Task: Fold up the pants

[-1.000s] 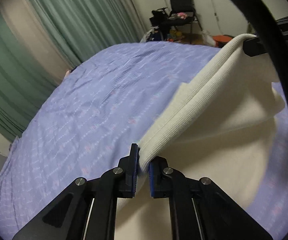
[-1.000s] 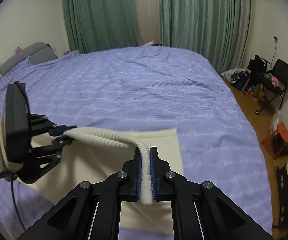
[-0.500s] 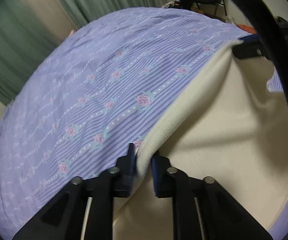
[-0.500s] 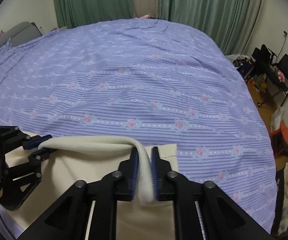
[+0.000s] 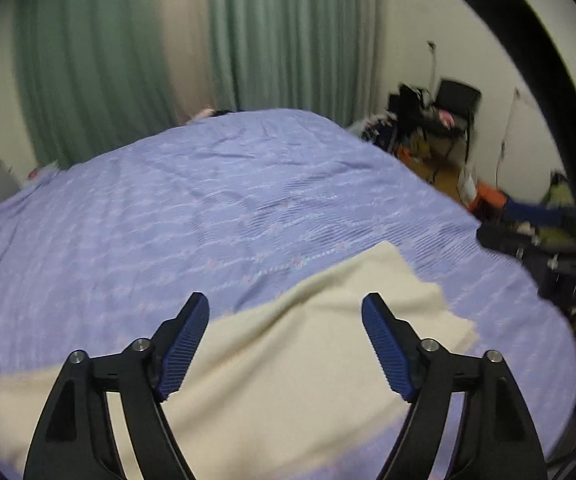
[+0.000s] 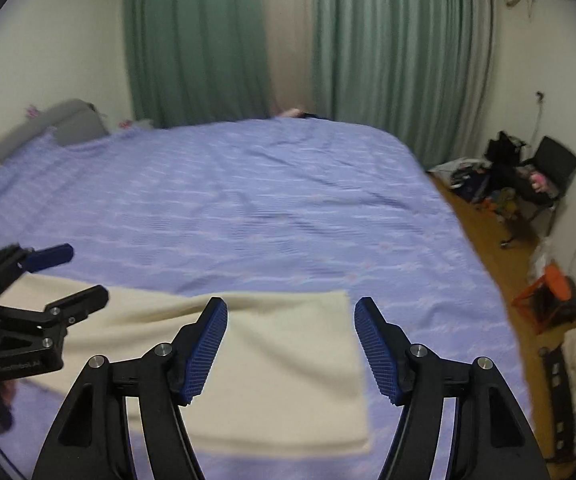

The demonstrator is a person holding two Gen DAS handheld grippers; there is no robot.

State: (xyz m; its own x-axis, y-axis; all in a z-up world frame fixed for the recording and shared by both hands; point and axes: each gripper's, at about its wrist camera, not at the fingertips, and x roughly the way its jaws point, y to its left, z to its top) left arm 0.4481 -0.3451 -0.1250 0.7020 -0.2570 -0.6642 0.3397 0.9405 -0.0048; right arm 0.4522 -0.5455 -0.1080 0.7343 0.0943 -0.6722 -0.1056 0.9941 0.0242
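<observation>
Cream pants (image 6: 288, 364) flat on bed, below both tongs, released

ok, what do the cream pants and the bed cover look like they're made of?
Pants: seemingly a soft knit, cotton-like, matte cream; they lie limp in a flat fold. The frames are too blurred to show the weave.
Bed cover: thin woven fabric, probably cotton or a blend, matte lilac with pale stripes and fine wrinkles.

The pants (image 6: 280, 364) are cream-coloured, soft knit, folded into a flat, roughly rectangular stack lying on the purple striped bedspread (image 6: 248, 208), at its near edge, far from the green curtains; the top layer shows a shallow crease, edges slightly uneven
</observation>
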